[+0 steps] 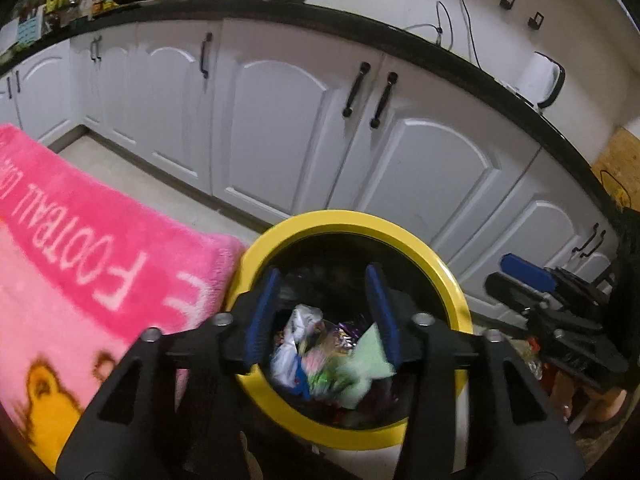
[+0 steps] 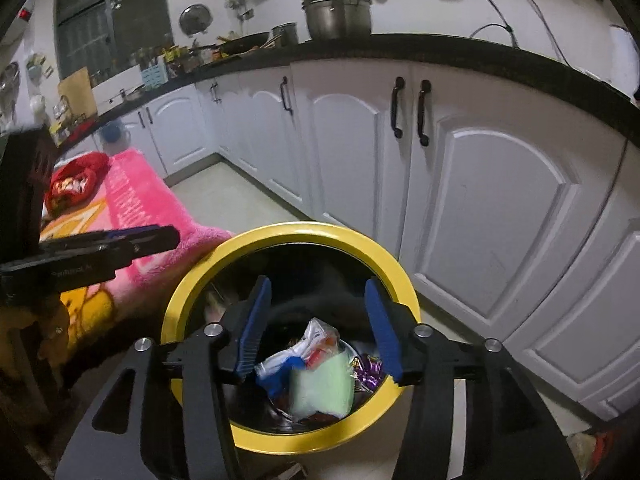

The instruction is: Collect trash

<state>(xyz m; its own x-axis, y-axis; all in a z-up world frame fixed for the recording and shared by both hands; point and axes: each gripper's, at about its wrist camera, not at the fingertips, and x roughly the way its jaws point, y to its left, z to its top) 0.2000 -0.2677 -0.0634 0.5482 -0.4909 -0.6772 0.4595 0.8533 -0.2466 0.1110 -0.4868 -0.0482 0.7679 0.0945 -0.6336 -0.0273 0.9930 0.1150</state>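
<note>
Your left gripper [image 1: 326,312] fills the foreground of its view, blue pads [image 1: 262,320] spread with nothing pinched, above the yellow-rimmed bin [image 1: 452,280]. Inside lie a blurred pale green piece [image 1: 366,368] and white wrappers [image 1: 294,344]. This view alone shows the white kettle [image 1: 542,80] and the pink blanket [image 1: 80,232] lettering up close. From the right wrist, your right gripper [image 2: 318,324] also stands spread and empty over the bin [image 2: 404,280]; only here you see the window [image 2: 108,12] and a red bundle [image 2: 76,180] on the blanket [image 2: 140,192].

A yellow-rimmed bin [image 2: 188,292] of trash [image 2: 320,380] stands on the floor [image 2: 224,196].
</note>
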